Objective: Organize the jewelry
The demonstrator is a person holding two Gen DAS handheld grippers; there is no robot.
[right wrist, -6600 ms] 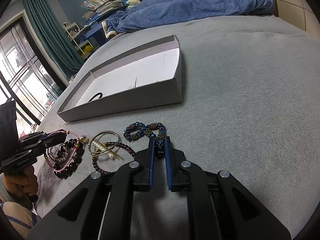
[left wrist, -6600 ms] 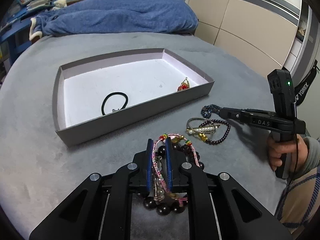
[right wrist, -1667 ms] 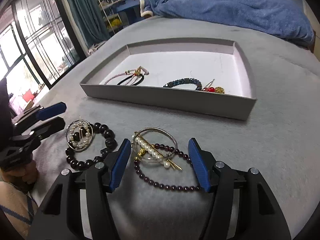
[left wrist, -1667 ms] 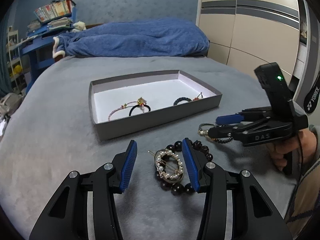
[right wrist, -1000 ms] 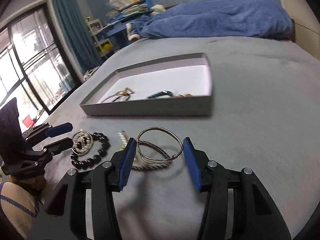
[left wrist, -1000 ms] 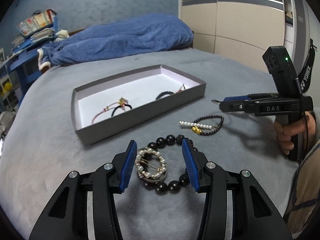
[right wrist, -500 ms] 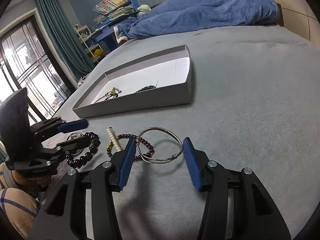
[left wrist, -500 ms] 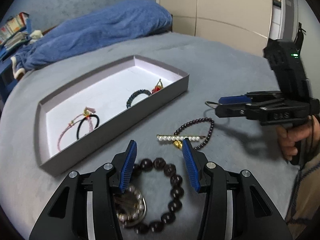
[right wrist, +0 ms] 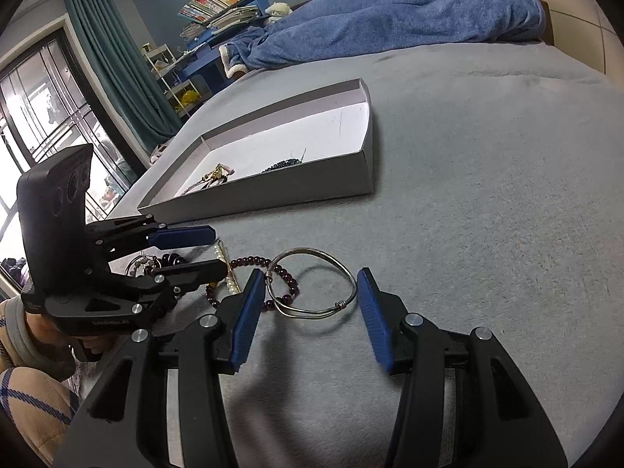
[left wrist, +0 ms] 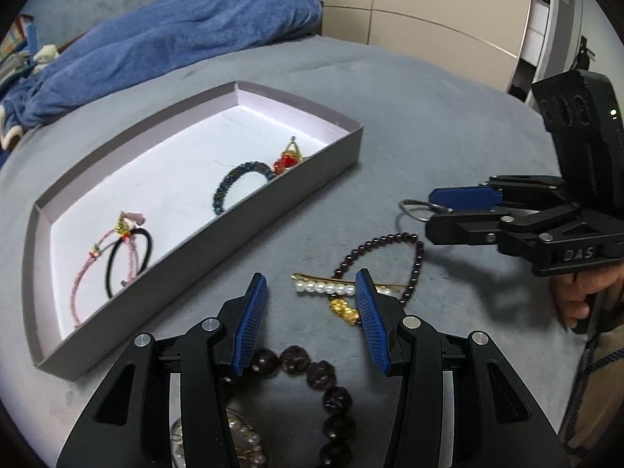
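Observation:
A grey box tray [left wrist: 312, 185] holds a pink cord bracelet [left wrist: 84, 273], a black hair tie [left wrist: 128, 261], a dark blue bead bracelet [left wrist: 238, 179] and a red charm [left wrist: 286, 160]. On the grey bed in front lie a pearl hair pin [left wrist: 327, 288], a garnet bead bracelet [left wrist: 390, 261], a large dark bead bracelet [left wrist: 319, 374] and a silver bangle [right wrist: 316, 284]. My left gripper [left wrist: 312, 319] is open over the pearl pin. My right gripper [right wrist: 312, 306] is open around the bangle.
A blue blanket [left wrist: 163, 39] lies at the far end of the bed. A pearl ring brooch [left wrist: 234, 440] lies under my left gripper. Wardrobe doors [left wrist: 429, 19] stand on the right, a bookshelf [right wrist: 218, 4] and window [right wrist: 46, 117] on the left.
My left gripper has moved forward and right, from the big bead bracelet to the pearl pin. My right gripper stays open around the bangle.

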